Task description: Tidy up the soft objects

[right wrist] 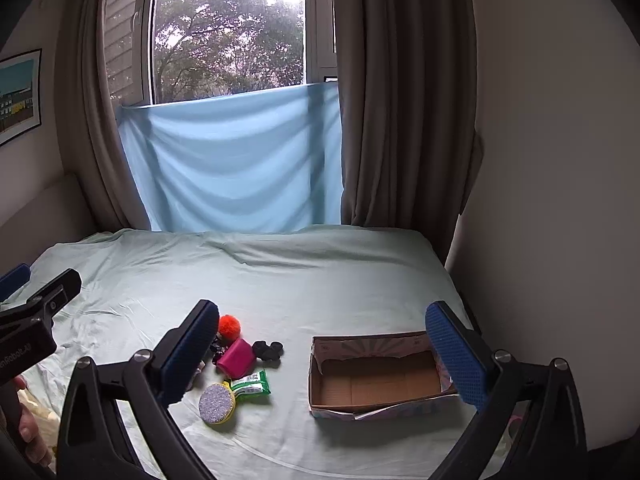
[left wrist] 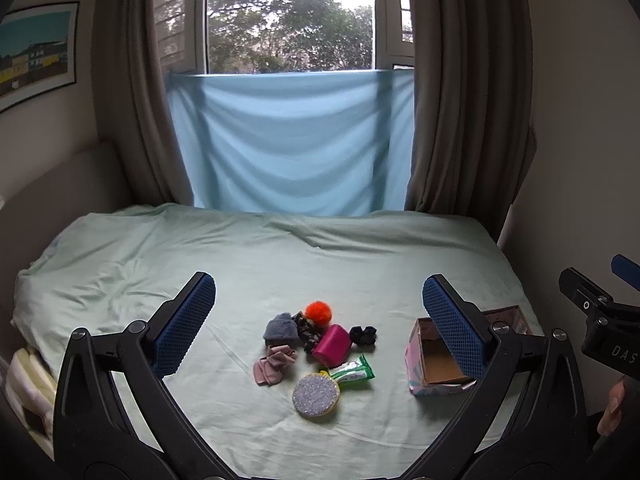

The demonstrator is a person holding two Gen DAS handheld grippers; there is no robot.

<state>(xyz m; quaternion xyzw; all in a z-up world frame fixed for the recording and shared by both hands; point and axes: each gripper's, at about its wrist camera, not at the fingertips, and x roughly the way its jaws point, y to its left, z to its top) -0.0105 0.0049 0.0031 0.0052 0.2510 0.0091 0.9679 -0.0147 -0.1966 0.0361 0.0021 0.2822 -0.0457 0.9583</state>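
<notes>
A heap of small soft things lies on the pale green bed sheet: an orange pompom, a grey cloth, a pink cloth, a magenta pouch, a black scrunchie, a green packet and a round glittery sponge. An open, empty cardboard box stands to their right. My left gripper is open and empty, held above the heap. My right gripper is open and empty, held between the heap and the box.
Brown curtains and a light blue cloth hang at the window behind the bed. A wall runs close along the bed's right side. Striped bedding shows at the lower left.
</notes>
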